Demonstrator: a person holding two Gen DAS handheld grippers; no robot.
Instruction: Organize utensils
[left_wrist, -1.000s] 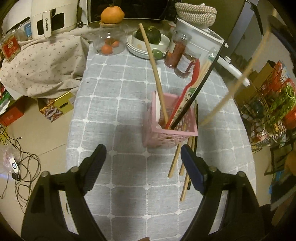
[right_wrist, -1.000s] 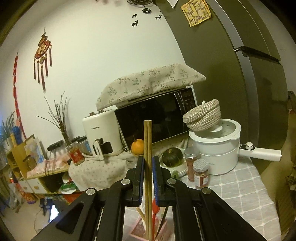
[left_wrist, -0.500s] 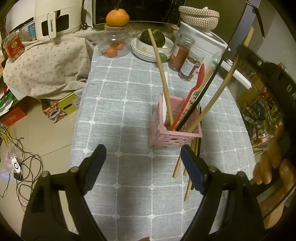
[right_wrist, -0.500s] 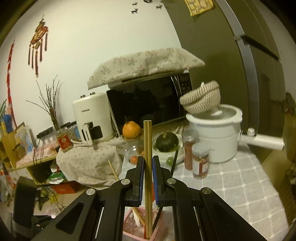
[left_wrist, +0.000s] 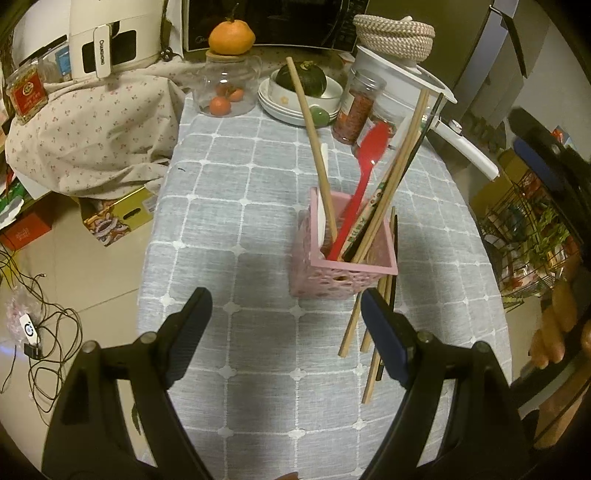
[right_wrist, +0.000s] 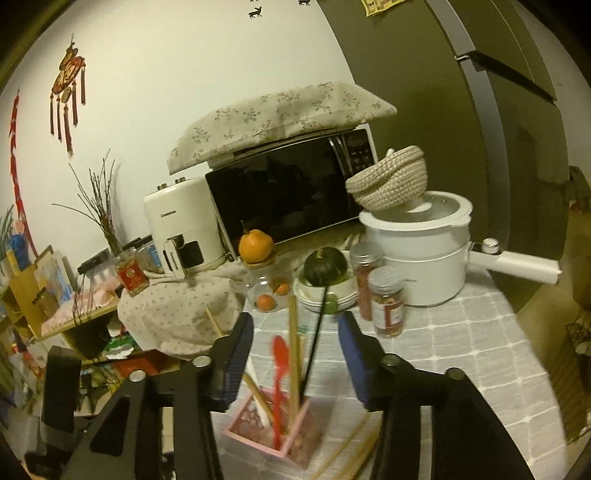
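Several utensils stand in the pink basket (left_wrist: 343, 258) at bench centre — loose chopsticks (left_wrist: 373, 328) lie at its five o'clock. Right tool (right_wrist: 295, 325) has just been opening, jaws spread around — not touching — wooden chopsticks (right_wrist: 293, 354); left tool (left_wrist: 284, 314) is spread, empty.

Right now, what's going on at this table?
A person with a gripper in each hand is sorting utensils into a pink basket. The right gripper has just been opening over the basket, and the wooden chopsticks it carried now stand inside, clear of its pads. The left gripper hovers open and empty in front of the basket. More loose chopsticks lie on the tablecloth beside it.
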